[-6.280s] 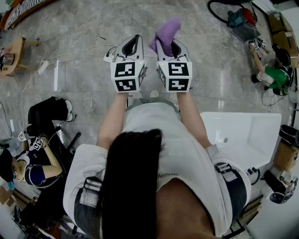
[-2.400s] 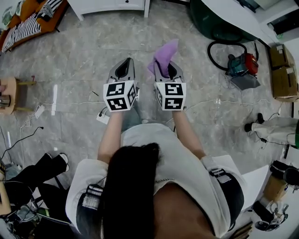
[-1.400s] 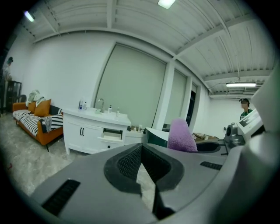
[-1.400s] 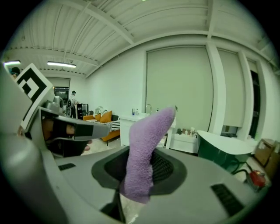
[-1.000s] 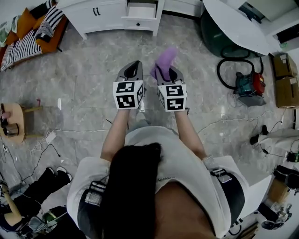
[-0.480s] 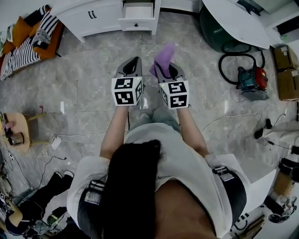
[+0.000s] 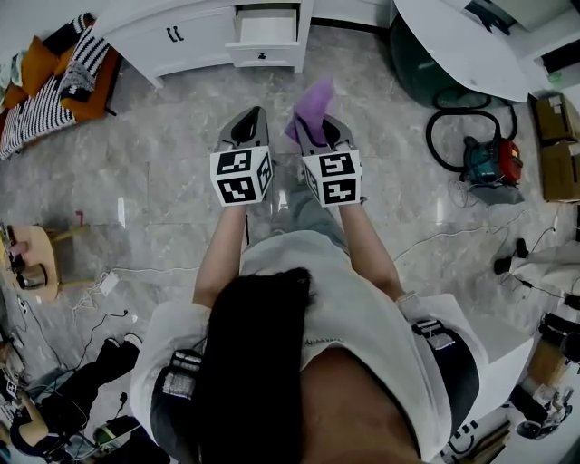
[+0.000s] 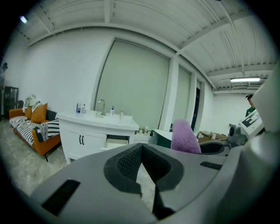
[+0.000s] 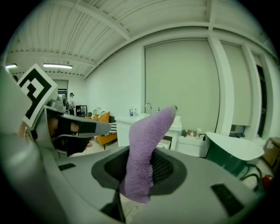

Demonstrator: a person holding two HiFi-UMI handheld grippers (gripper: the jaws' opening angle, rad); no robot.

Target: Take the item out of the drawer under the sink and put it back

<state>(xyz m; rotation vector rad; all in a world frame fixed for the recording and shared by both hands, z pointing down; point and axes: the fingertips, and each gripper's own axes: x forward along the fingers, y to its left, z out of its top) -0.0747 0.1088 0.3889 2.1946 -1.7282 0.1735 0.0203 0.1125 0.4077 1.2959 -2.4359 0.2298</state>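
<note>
Grey marble floor [image 7: 154, 190] fills most of the head view, with the white sink cabinet [image 7: 177, 36] along the top edge and its drawer [image 7: 266, 25] pulled open. A couple of seconds back the cabinet was barely in sight, and half a second ago it sat a little higher in the picture. Now the open drawer shows more fully ahead of the person, so they have been walking towards it. I read this as the return leg of the task. The item is already out, and what remains is to reach the drawer, lower the item in and let go.

The purple cloth [image 7: 313, 100] has stayed in the right tool [image 7: 314, 130] throughout that walk. In the right gripper view the jaws pinch the lower part of the cloth [image 9: 146, 148]. Its free end stands up and leans to the right, past the tips of the right tool [image 9: 141, 177]. The cloth is therefore in the air above the floor, still apart from the drawer, which lies ahead and slightly to the left of it.

The left tool [image 7: 246, 125] travels just beside the right one. In the left gripper view its jaws [image 8: 142, 162] are pressed together with nothing between them, so it is free to steady or shut the drawer if needed.
</note>
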